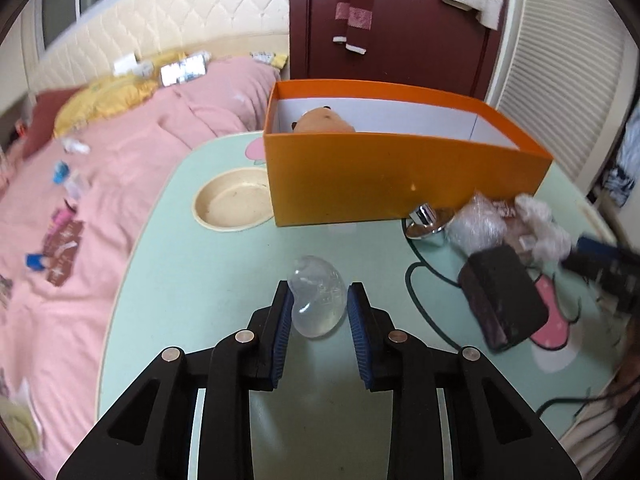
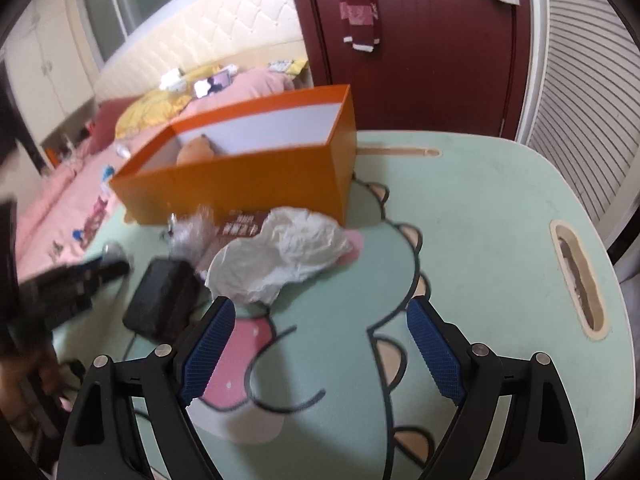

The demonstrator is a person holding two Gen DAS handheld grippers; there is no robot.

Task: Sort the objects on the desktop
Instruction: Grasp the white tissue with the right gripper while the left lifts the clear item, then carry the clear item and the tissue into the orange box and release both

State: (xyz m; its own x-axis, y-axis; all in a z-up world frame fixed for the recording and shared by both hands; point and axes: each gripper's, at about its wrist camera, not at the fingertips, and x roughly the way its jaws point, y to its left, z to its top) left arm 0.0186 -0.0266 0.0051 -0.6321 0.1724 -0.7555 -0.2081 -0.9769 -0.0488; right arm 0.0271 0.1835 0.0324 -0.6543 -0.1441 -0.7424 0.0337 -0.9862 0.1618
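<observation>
My left gripper (image 1: 320, 291) is shut on a clear, soft jelly-like blob (image 1: 316, 316), which bulges between the blue pads low over the mint-green table (image 1: 224, 280). An orange box (image 1: 400, 176) stands behind it with a brown plush toy (image 1: 324, 120) inside. My right gripper (image 2: 320, 308) hangs open over the cartoon print with nothing between its fingers. Just ahead of it lies a crumpled white plastic bag (image 2: 280, 252). A black case (image 2: 160, 300) sits to its left, in front of the orange box (image 2: 248, 188).
A beige bowl (image 1: 232, 204) sits left of the box. A shiny metal piece (image 1: 424, 220), crumpled clear wrap (image 1: 476, 224) and the black case (image 1: 504, 296) crowd the right. A brown packet (image 2: 244, 224) lies under the bag. A pink bed (image 1: 120, 184) borders the table's left edge.
</observation>
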